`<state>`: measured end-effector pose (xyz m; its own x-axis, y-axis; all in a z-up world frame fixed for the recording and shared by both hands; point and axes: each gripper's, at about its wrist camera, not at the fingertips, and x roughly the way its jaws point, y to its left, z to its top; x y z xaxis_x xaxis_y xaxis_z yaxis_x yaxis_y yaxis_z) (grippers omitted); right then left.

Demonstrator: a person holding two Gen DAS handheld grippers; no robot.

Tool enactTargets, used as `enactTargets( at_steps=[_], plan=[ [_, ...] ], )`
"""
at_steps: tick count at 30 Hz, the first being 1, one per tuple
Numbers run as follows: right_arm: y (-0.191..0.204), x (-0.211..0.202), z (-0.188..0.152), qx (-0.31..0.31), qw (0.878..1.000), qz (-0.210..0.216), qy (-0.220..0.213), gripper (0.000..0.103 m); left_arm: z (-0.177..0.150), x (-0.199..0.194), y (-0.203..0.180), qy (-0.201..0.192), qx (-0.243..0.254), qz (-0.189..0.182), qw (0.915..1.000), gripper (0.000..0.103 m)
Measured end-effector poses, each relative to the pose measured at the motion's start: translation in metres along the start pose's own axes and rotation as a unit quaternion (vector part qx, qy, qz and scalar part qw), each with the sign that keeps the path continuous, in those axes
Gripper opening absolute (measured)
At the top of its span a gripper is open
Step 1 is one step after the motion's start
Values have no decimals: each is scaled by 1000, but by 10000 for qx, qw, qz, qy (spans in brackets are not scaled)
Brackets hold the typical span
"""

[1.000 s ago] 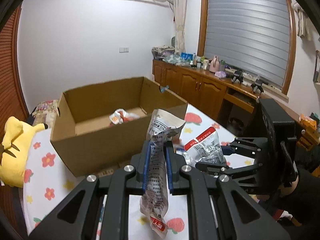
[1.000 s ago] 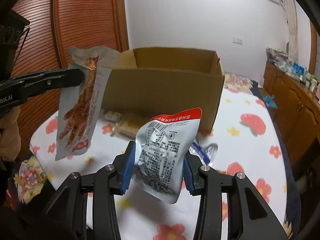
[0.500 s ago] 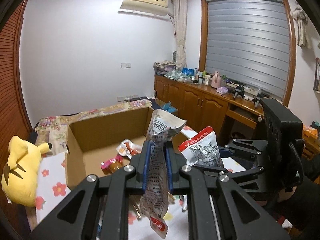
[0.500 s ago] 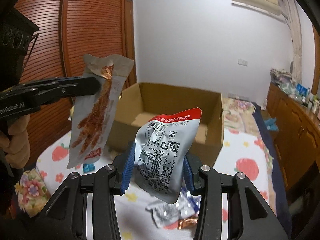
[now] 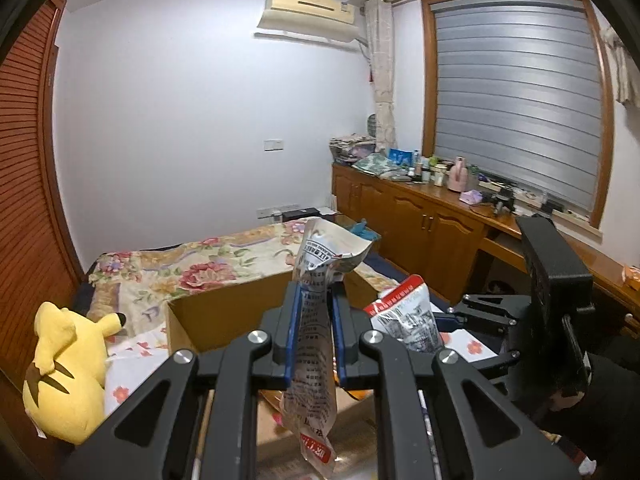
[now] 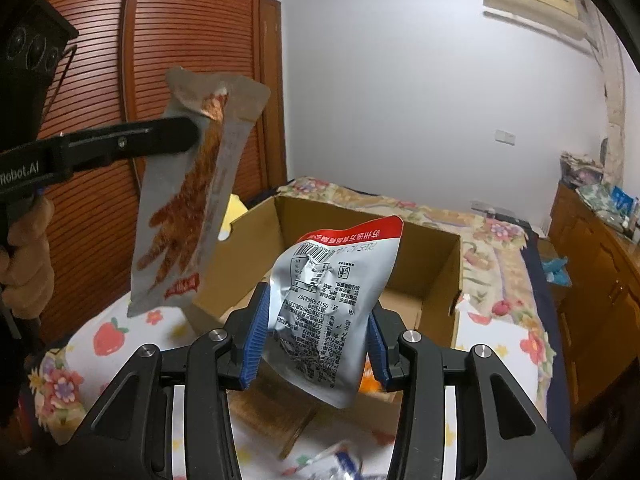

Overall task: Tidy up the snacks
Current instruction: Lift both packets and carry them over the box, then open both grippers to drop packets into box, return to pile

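Observation:
My left gripper (image 5: pixel 314 340) is shut on a long narrow snack packet (image 5: pixel 316 320) that hangs down between its blue pads; the right wrist view shows the same packet (image 6: pixel 188 216) with a brown chicken-foot print, pinched by the left gripper (image 6: pixel 192 136). My right gripper (image 6: pixel 316 344) is shut on a silver pouch with a red top band (image 6: pixel 332 304), seen too in the left wrist view as the pouch (image 5: pixel 408 320). Both packets hang in the air just in front of the open cardboard box (image 6: pixel 416 256), whose near wall (image 5: pixel 224 316) stands behind the left fingers.
A yellow plush toy (image 5: pixel 66 372) lies left of the box on the floral bedcover (image 6: pixel 500 320). Loose wrappers (image 6: pixel 340 460) lie on the bed below. Wooden cabinets (image 5: pixel 420 220) with clutter run along the right wall. A slatted wooden door (image 6: pixel 188 40) stands at the left.
Both grippers rose and moved toward the box with their packets still held. The box now sits lower and closer in both views, and its inside is mostly hidden in the left view.

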<state>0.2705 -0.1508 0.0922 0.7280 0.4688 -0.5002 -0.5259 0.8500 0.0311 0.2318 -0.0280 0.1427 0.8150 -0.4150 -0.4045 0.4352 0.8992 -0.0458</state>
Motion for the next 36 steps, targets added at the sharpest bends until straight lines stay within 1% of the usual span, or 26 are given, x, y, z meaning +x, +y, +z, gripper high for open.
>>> enactTargets(
  at_steps=[5,9,12,15,22,31,36],
  plan=[
    [-12,28,2,29,9998,36,183,44,-6,35,23,209,-162,112,9996,11],
    [-18,46,-6,80,9993,32,353,44,-17,54,34,369,-269,167,9988,12],
    [-21,58,-9,36,9988,-4,487,44,-22,64,40,384,-334,173,9986,12],
    [-23,67,-10,55,9983,-2,587,45,-24,71,39,414,-301,219,9985,9],
    [-24,75,-11,30,9973,35,734,45,-35,88,41,564,-278,272,9976,9],
    [-23,85,-17,25,9959,55,904,45,-54,95,45,759,-344,270,9962,9],
    [-24,88,-18,89,9956,31,936,50,-63,95,44,846,-361,259,9954,9]
  ],
)
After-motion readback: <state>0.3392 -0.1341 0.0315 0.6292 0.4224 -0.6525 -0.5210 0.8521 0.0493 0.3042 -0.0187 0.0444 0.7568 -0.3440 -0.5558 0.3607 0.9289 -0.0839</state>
